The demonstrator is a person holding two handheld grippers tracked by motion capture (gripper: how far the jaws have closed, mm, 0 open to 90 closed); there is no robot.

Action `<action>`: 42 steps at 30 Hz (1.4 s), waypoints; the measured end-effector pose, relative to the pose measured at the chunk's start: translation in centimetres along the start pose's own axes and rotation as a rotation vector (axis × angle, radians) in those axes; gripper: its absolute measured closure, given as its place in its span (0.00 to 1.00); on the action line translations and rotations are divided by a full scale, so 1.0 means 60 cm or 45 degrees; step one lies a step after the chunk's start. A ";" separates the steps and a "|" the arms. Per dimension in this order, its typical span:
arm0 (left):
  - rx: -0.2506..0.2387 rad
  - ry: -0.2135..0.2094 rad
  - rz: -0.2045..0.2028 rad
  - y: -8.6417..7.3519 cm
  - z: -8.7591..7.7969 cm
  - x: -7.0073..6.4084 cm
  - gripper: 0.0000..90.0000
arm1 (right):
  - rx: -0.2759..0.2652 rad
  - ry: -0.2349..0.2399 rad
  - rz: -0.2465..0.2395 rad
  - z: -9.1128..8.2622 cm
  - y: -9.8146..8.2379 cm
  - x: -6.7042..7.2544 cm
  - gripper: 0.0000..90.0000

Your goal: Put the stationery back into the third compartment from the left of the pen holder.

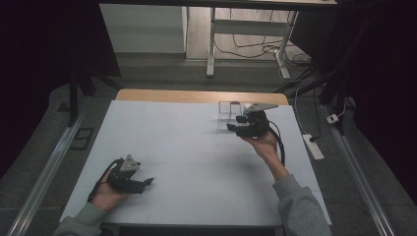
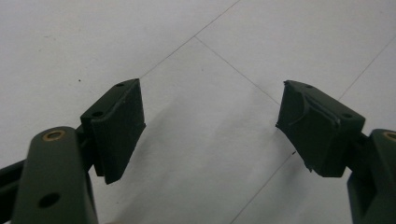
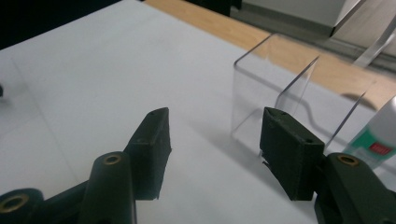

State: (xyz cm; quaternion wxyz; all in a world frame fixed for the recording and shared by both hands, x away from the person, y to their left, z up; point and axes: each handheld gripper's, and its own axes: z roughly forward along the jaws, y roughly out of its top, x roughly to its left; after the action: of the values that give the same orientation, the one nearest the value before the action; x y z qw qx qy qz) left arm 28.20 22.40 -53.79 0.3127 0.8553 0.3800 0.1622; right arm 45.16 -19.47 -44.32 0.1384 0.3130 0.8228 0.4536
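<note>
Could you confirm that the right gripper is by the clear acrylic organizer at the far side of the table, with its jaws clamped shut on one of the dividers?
Not quite. The right gripper is by the clear acrylic organizer at the far side of the table, but its jaws are open with nothing between them; the right gripper view shows the dividers beyond its jaws, not between them.

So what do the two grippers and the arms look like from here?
Both the left gripper and the right gripper are black, with two blocky jaws, brass-coloured pivot pins, a grey three-cornered plate on top and a black cable trailing off. The person wears grey sleeves.
</note>
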 end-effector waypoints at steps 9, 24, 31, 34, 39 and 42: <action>0.006 0.001 0.002 0.000 0.001 -0.001 0.25 | 0.079 0.034 -0.017 -0.010 -0.032 0.016 0.44; -0.002 -0.002 0.000 0.000 -0.001 0.000 0.25 | 0.150 0.035 -0.040 -0.038 -0.072 0.034 0.42; -0.006 -0.004 -0.002 0.000 -0.001 0.001 0.25 | 0.163 0.014 -0.043 -0.060 -0.101 0.040 0.42; -0.010 -0.004 -0.005 0.000 -0.003 0.001 0.25 | 0.167 0.017 -0.044 -0.068 -0.113 0.043 0.42; -0.016 -0.011 -0.012 -0.001 -0.003 0.003 0.25 | 0.174 0.015 -0.039 -0.087 -0.138 0.049 0.42; -0.017 -0.011 -0.015 -0.001 -0.003 0.004 0.25 | 0.185 0.015 -0.035 -0.095 -0.151 0.052 0.42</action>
State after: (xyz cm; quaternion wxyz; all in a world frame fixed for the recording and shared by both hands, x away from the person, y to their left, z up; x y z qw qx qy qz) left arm 28.23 22.66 -53.66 0.3210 0.8516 0.3827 0.1590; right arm 36.34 -24.81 -48.56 0.1169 0.3082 0.8586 0.3926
